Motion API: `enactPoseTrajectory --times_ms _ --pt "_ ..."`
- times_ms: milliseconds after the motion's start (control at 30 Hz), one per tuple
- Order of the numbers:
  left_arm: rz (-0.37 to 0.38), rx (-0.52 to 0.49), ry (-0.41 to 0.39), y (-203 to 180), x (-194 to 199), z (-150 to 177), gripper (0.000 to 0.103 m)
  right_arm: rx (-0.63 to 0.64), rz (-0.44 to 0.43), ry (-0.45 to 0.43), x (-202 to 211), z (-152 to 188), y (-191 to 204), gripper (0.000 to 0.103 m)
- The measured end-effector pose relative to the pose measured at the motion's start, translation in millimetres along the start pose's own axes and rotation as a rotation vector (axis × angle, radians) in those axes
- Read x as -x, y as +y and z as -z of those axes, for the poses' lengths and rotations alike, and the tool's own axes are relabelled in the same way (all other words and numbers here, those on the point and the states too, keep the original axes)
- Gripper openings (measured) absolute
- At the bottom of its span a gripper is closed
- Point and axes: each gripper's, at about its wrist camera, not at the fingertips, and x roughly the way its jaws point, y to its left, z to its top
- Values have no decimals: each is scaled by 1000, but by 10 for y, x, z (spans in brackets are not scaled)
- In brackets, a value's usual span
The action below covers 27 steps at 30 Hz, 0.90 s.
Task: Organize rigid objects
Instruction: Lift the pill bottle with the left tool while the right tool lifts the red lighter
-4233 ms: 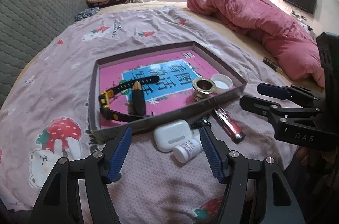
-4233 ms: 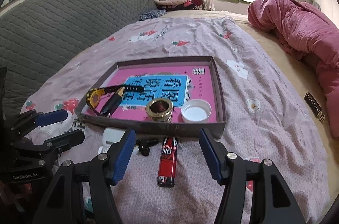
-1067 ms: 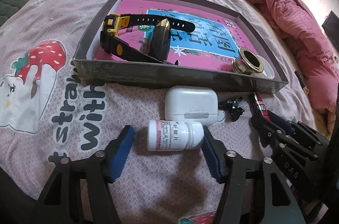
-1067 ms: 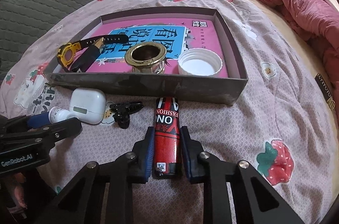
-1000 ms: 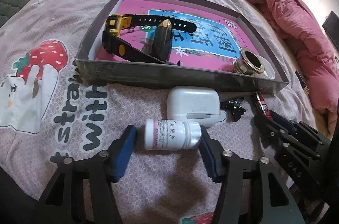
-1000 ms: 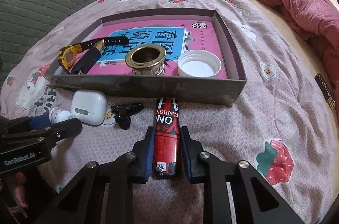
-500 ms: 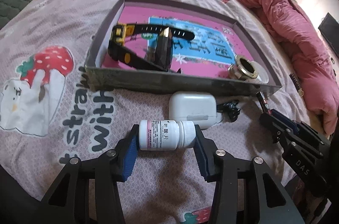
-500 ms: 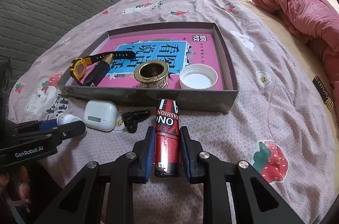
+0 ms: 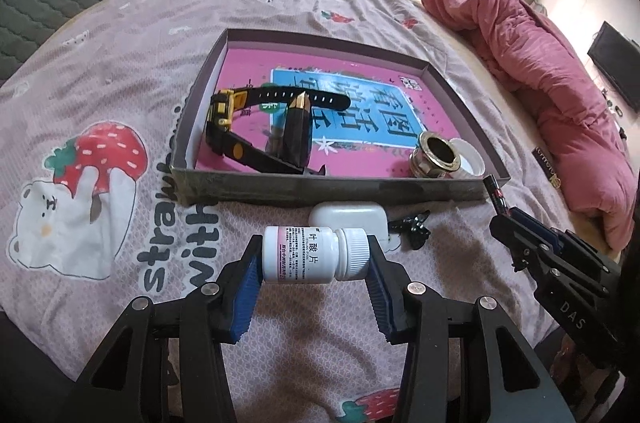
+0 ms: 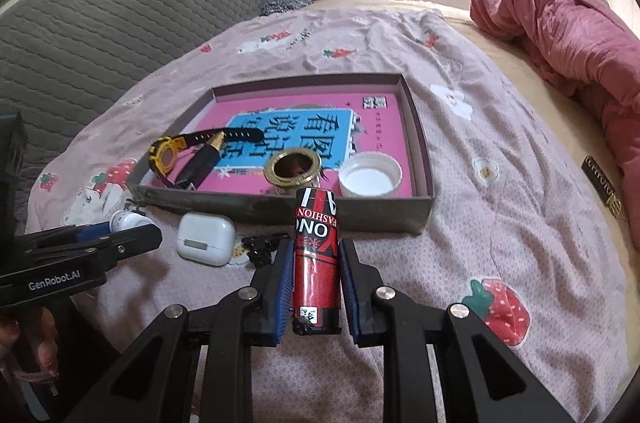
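On the bed [image 9: 120,35], covered by a pink strawberry-print sheet, a shallow grey box [image 9: 328,189] with a pink and blue printed floor sits at about twelve o'clock from both cameras. Inside it, toward nine o'clock, lie a black and yellow watch [image 9: 224,119] and a dark pen [image 9: 297,131] resting across the strap; toward three o'clock stand a brass ring fitting [image 10: 293,167] and, just beside it, a white lid [image 10: 370,179] turned open side up.

Left hand-held gripper [image 9: 314,277]: its blue pads are clamped on the two ends of a white pill bottle [image 9: 308,254], which lies crosswise between them, cap toward three o'clock, raised clear of the sheet. Just beyond the bottle, near the front wall of the box, a white earbud case [image 9: 348,221] lies on the sheet, with a small black clip [image 9: 412,225] just beside it at three o'clock.

Right hand-held gripper [image 10: 314,281]: the pads are pressed against the sides of a red lighter [image 10: 316,255], held lengthwise and pointing toward the box, its far end overlapping the front wall in this view. A crumpled pink quilt [image 10: 568,35] lies at two o'clock, well apart from the box. Fingertips of the person's hand [image 10: 24,343] show at eight o'clock in the right view.
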Motion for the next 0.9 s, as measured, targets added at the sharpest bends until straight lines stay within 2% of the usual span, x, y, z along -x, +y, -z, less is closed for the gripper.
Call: enactPoseTrajectory --times_ms 100,700,900 --pt "19 6 -14 3 38 -5 49 2 -4 -18 33 -15 8 23" --pt "-8 -78 -98 -139 197 -76 49 -26 -41 -103 150 -121 -23 23" --pt "-8 -75 -111 -129 198 -112 49 -52 -48 -115 163 -158 -83 23"
